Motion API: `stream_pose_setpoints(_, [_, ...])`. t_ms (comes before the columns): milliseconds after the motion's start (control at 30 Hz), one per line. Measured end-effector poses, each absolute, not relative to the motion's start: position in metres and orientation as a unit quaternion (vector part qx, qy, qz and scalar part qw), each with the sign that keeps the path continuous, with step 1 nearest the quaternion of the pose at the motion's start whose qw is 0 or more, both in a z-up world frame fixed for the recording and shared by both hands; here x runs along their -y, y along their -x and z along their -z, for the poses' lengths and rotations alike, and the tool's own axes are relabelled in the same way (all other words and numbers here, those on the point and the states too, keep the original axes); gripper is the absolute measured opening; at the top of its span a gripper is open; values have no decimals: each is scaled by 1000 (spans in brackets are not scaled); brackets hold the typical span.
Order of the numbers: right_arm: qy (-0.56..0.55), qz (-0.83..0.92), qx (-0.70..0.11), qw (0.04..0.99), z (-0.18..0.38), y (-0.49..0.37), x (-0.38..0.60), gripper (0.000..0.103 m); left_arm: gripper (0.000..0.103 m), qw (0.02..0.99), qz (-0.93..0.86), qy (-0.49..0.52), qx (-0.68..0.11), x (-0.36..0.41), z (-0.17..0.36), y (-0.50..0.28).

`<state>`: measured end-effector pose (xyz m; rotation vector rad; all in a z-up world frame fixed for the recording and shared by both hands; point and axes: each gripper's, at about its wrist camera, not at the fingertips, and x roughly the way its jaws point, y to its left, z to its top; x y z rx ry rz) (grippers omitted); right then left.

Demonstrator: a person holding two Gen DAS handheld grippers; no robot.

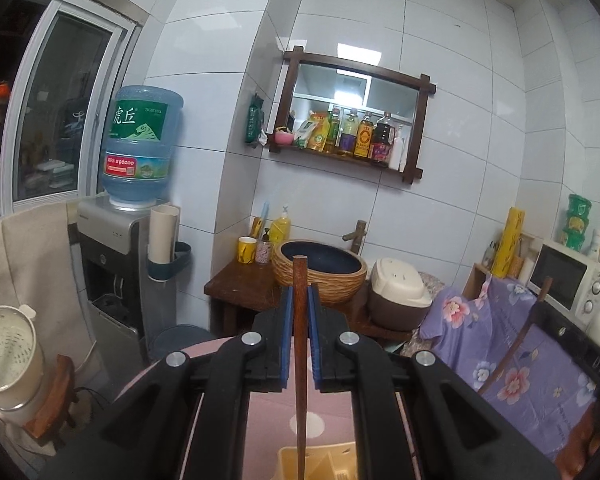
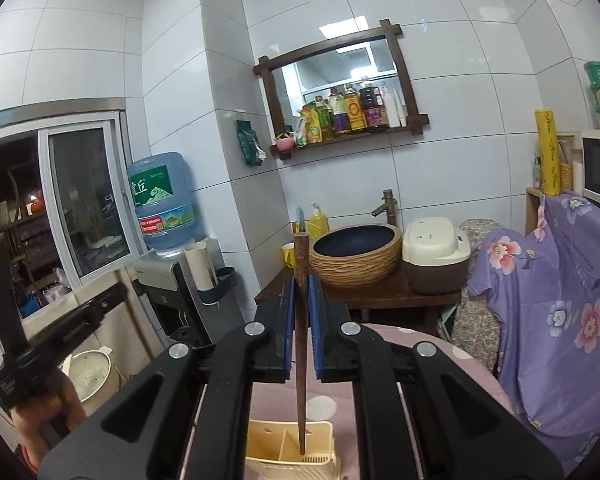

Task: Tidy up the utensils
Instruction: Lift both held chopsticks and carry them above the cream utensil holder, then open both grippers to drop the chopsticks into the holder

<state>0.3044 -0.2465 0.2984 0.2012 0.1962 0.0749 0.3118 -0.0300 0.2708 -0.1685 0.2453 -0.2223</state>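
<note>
In the left wrist view my left gripper (image 1: 300, 292) is shut on a dark wooden chopstick (image 1: 300, 364). The stick stands upright, thin end down, above a cream utensil holder (image 1: 328, 460). At the right edge a second chopstick (image 1: 512, 348) slants in the other tool. In the right wrist view my right gripper (image 2: 300, 284) is shut on its own wooden chopstick (image 2: 301, 368). That stick's tip hangs at the rim of the divided cream holder (image 2: 268, 444). The left gripper (image 2: 116, 292) shows at the left, held by a hand (image 2: 40, 412).
A pink dotted tablecloth (image 2: 420, 360) lies under the holder. Beyond it are a wooden stand with a basin sink (image 2: 358, 256) and a rice cooker (image 2: 436, 256). A water dispenser (image 1: 116, 264) stands on the left, a purple floral cloth (image 2: 560, 300) and a microwave (image 1: 568, 280) on the right.
</note>
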Motion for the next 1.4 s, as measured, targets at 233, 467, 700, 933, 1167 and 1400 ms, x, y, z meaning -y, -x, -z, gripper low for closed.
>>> stream_pose_setpoints(233, [-96, -20, -124, 987, -245, -331, 229, 8, 8, 980, 99, 97, -143, 51, -221, -334])
stream_pose_setpoints(467, [-101, -10, -175, 979, -190, -352, 232, 8, 8, 972, 97, 97, -188, 49, -165, -344])
stream_pose_setpoints(700, [-109, -10, -199, 974, -160, -359, 236, 8, 8, 964, 96, 97, -227, 48, -131, -353])
stream_pose_setpoints(933, [-115, -6, -213, 970, -147, -365, 241, 8, 9, 968, 87, 84, -221, 49, -119, -351])
stream_pose_setpoints(1167, [-111, -2, -208, 972, -142, -361, 241, 8, 25, 965, 91, 88, -228, 44, -118, -347])
stream_pose_setpoints(1400, [-96, -1, -181, 979, -139, -333, 240, 37, 78, 968, 96, 90, -213, 32, -116, -318])
